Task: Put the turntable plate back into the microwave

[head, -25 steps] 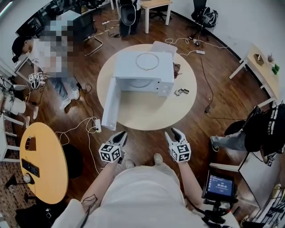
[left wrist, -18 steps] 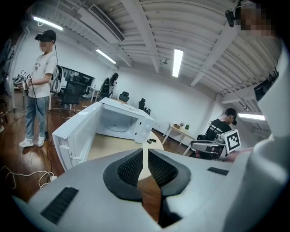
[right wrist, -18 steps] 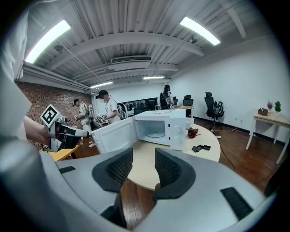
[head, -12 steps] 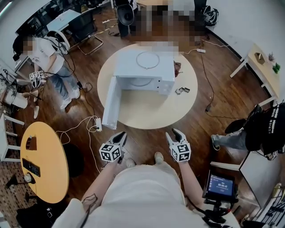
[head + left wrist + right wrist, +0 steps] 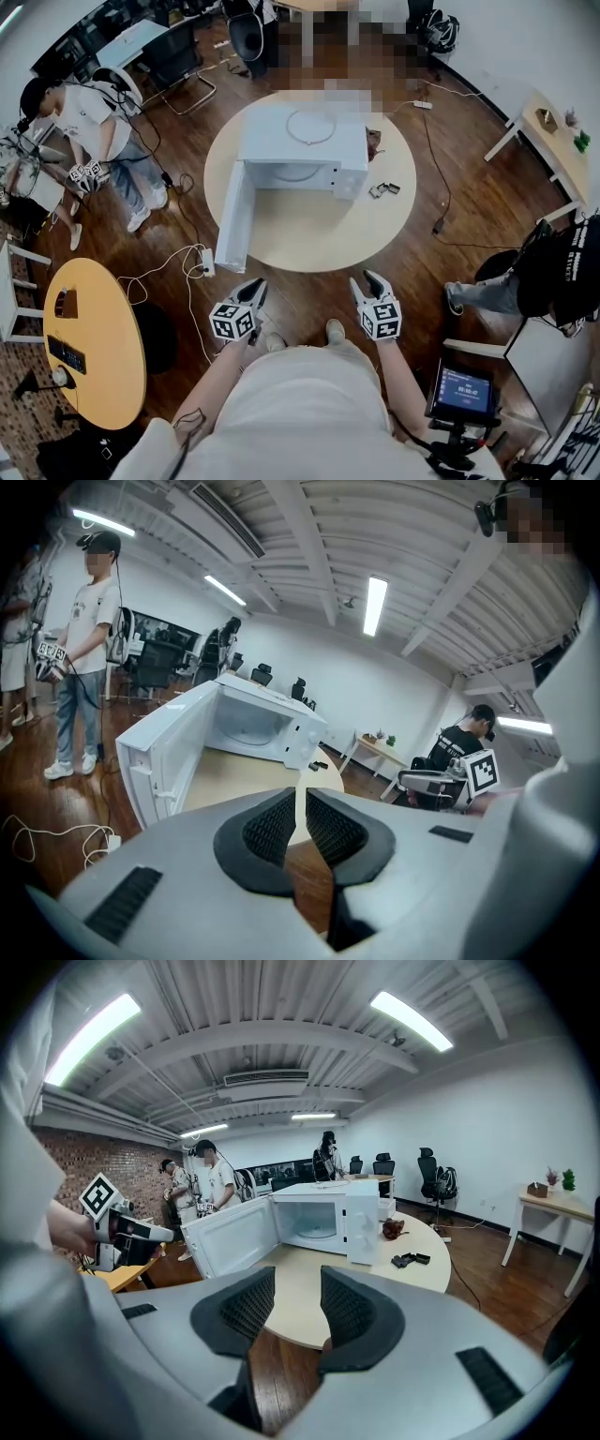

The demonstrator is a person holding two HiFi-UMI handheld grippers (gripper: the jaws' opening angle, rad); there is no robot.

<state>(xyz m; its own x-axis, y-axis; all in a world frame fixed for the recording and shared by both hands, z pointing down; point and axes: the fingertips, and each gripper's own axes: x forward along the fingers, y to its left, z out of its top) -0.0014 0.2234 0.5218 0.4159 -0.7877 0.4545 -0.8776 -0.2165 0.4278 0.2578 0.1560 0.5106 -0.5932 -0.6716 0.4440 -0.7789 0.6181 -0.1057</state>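
Little has changed for us: our left gripper (image 5: 256, 289) and right gripper (image 5: 369, 281) sit at lower centre as they did a second ago, short of the table (image 5: 309, 239). Only a bystander (image 5: 89, 117) at upper left has turned and stepped. The left jaws are pressed together on nothing; the right stand apart, empty. The microwave (image 5: 300, 145) at centre keeps its door (image 5: 232, 220) swung out to the left. A thin ring (image 5: 309, 127) lies on its roof and a pale disc (image 5: 314, 1230) shows on the cavity floor. Which of them is the plate we cannot tell, so it may be back inside or waiting on top. Neither has shifted.
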